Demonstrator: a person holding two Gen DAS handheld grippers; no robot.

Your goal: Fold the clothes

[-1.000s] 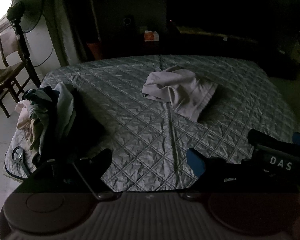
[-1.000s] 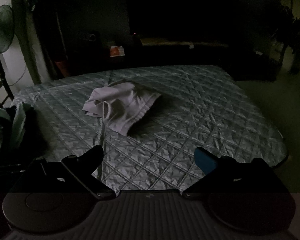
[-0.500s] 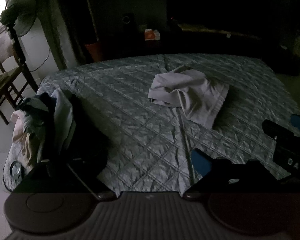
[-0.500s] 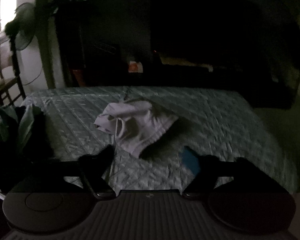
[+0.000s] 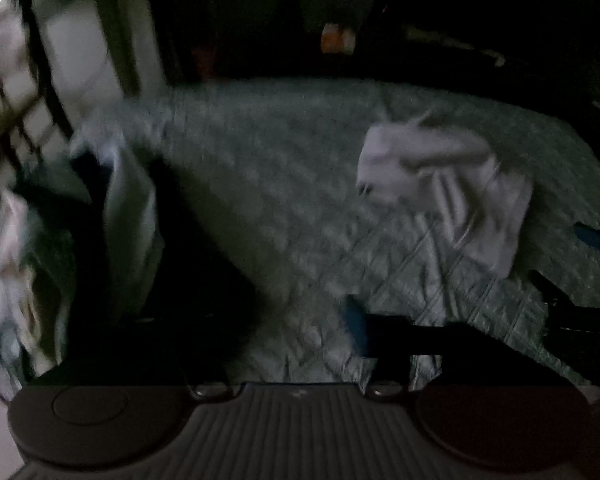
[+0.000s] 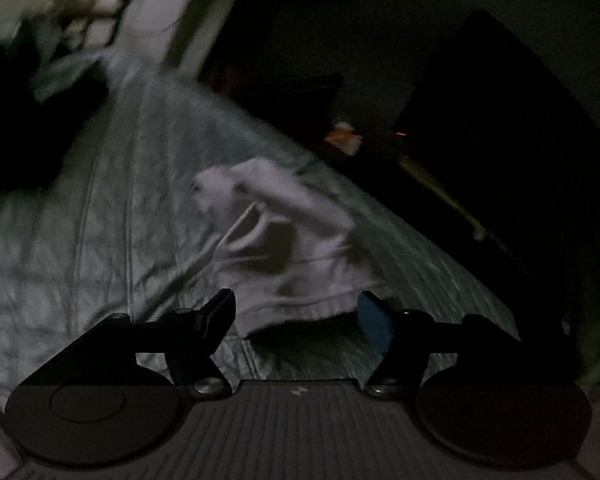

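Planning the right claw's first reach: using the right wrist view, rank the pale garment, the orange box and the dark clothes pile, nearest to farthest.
1. Pale garment, on the quilt just ahead of the open right claw.
2. Dark clothes pile, far left on the bed.
3. Orange box, beyond the bed.

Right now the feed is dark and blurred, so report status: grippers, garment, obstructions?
Both grippers open, empty. Right gripper nearing crumpled pale lilac garment on grey quilted bed. Dark clothes pile off left, clear of path.

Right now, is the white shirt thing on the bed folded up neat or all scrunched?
Scrunched. The white garment lies in a lumpy, uneven heap on the quilted bed, edges bunched, not squared. Both frames are blurry, so finer detail is unclear.
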